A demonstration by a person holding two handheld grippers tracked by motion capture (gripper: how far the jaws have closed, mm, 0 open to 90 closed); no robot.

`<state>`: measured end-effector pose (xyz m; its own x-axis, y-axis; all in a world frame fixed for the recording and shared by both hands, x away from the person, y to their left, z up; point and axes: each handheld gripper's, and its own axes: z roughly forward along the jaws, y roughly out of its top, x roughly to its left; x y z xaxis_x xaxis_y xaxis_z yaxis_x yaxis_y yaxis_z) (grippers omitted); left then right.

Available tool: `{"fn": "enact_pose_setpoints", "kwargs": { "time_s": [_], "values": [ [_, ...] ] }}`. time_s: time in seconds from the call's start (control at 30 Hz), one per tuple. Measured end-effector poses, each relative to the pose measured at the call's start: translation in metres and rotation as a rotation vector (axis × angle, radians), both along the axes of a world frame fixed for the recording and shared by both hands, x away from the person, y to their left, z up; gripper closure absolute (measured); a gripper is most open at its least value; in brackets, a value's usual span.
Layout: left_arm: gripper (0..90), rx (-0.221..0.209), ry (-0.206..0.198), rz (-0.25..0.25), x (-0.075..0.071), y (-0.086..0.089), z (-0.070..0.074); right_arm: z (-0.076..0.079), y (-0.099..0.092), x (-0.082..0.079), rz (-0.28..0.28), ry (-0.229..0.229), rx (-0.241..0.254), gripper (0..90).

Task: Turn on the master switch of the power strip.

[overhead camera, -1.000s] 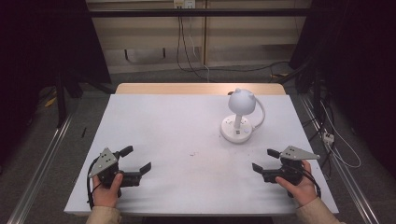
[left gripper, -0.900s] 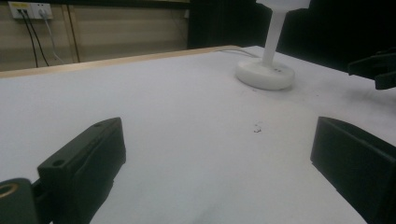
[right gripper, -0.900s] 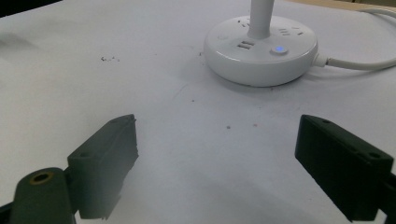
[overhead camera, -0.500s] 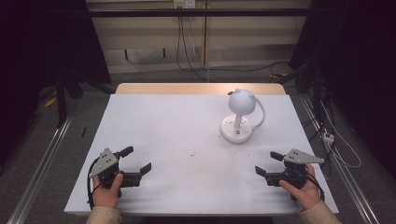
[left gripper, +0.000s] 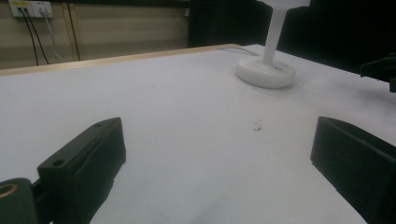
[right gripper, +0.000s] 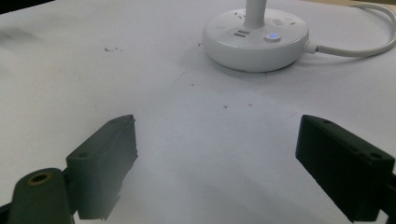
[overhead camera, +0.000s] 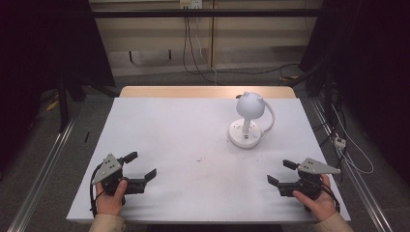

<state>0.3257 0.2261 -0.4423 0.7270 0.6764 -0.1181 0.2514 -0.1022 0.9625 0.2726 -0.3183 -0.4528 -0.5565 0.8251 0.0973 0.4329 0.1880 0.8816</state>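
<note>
In your left gripper view the white lamp (left gripper: pixel 266 70) is cut off above its stem, and your right gripper view shows just its round base with a lit blue button, the cord running off the right edge. Your left gripper (overhead camera: pixel 138 166) and right gripper (overhead camera: pixel 283 173) both sit near the table's (overhead camera: pixel 193 125) front edge, jaws spread wide and holding nothing. The lamp stands right of centre toward the far edge, with bare white tabletop between it and both grippers.
</note>
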Motion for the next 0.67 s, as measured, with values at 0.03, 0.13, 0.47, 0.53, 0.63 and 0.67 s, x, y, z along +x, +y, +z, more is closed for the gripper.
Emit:
{"fn": "enact_pose_setpoints", "kwargs": {
  "time_s": [0.03,0.13,0.47,0.53,0.63,0.67],
  "values": [
    [2.9,-0.003,0.003,0.004,-0.0004,-0.0004,-0.0001,-0.0004,-0.0006,-0.0006,-0.004,0.003,0.004,12.2],
    [2.9,-0.002,0.002,0.003,-0.0005,-0.0004,-0.0001,-0.0009,-0.0028,-0.0027,-0.007,0.004,0.0,12.2],
    [2.9,0.003,0.005,0.002,0.0003,-0.001,-0.0006,-0.0015,-0.0065,-0.0046,-0.016,0.007,0.0,11.8],
    [2.9,0.003,0.006,0.002,0.0004,-0.0011,-0.0006,-0.0019,-0.0067,-0.0039,-0.017,0.008,-0.002,11.8],
    [2.9,0.005,0.008,0.002,0.0009,-0.0017,-0.0006,-0.0028,-0.0066,-0.0026,-0.017,0.014,-0.003,11.4],
    [2.9,0.009,0.012,0.003,0.0011,-0.0019,-0.0005,-0.0032,-0.0067,-0.002,-0.016,0.015,-0.005,11.4]
  ]
}}
